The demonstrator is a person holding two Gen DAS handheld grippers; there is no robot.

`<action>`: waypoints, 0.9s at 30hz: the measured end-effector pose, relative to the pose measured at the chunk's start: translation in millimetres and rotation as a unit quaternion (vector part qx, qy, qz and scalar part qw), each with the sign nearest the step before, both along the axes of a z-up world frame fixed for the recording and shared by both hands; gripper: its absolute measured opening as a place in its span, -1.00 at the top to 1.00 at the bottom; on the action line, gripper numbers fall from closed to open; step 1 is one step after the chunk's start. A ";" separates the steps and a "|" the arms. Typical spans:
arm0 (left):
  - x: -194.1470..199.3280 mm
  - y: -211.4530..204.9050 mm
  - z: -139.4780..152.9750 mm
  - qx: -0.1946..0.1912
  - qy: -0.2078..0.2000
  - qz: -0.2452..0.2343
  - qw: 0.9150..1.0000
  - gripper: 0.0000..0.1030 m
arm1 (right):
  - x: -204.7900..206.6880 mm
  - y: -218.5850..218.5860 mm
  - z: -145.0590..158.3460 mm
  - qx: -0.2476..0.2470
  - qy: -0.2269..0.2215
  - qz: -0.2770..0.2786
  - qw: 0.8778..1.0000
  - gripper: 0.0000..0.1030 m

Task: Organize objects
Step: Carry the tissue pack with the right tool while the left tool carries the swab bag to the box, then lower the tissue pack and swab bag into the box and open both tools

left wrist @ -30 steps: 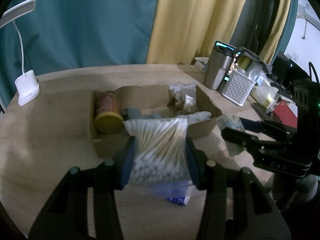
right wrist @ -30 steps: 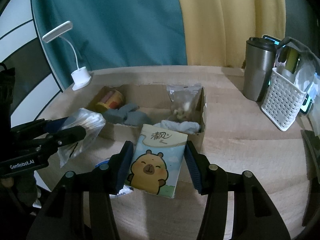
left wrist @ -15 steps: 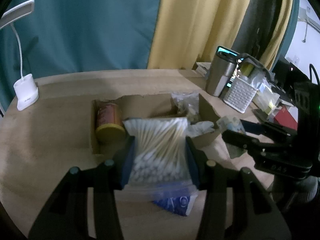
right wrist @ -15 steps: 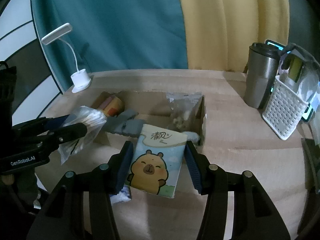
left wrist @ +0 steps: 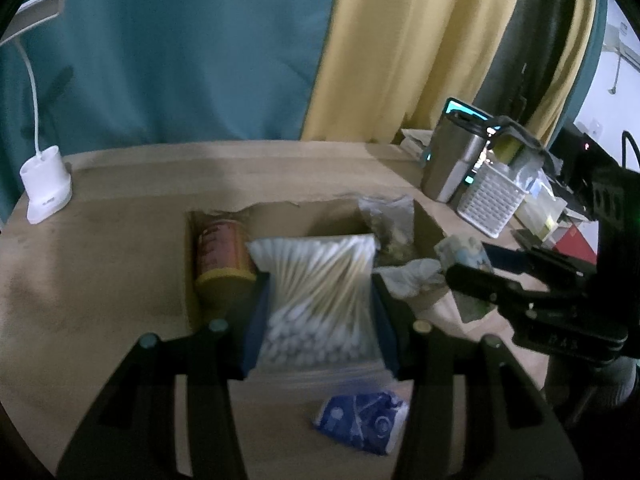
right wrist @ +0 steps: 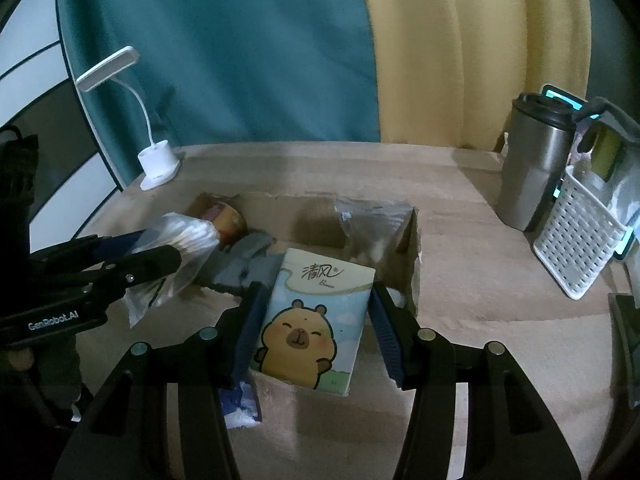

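Observation:
My left gripper (left wrist: 318, 300) is shut on a clear bag of cotton swabs (left wrist: 316, 280), held in front of the open cardboard box (left wrist: 430, 228). In the right wrist view that bag (right wrist: 192, 240) hangs at the box's left end. My right gripper (right wrist: 316, 312) is shut on a tissue pack with a cartoon capybara (right wrist: 312, 316), just before the box's (right wrist: 412, 248) near wall. Inside the box lie a yellow-lidded jar (left wrist: 222, 256), a grey cloth (right wrist: 244, 260), a clear snack bag (right wrist: 368, 228) and a white cloth (left wrist: 412, 276).
A small blue-patterned packet (left wrist: 360, 420) lies on the wooden table (left wrist: 100, 280) below the grippers. A white desk lamp (right wrist: 156, 164) stands back left. A steel tumbler (right wrist: 532, 168) and a white perforated basket (right wrist: 576, 236) stand at the right.
Both grippers have drawn back a little from the box with their loads; the box looks smaller and farther. The blue packet shows more fully below them.

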State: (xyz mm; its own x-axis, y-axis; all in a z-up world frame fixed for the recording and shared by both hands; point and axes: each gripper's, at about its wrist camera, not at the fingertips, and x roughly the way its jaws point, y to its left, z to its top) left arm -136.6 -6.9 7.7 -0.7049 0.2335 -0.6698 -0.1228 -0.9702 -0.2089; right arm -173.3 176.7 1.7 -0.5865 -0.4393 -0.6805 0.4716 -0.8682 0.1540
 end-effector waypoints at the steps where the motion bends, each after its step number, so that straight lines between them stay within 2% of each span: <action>1: -2.3 -0.7 -0.6 0.001 -0.001 0.000 1.000 0.06 | -2.7 -1.4 -0.1 0.001 -0.001 0.001 1.000 -0.07; 27: -40.0 -7.2 -8.1 0.009 -0.009 0.001 1.000 0.06 | -44.3 -22.7 -4.7 0.003 -0.009 0.017 1.000 -0.07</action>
State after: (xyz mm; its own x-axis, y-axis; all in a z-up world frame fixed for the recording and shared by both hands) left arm -176.6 -14.1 -0.3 -0.6928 0.2446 -0.6784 -0.1167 -0.9663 -0.2292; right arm -217.6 154.0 -3.0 -0.5585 -0.4547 -0.6938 0.4985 -0.8525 0.1574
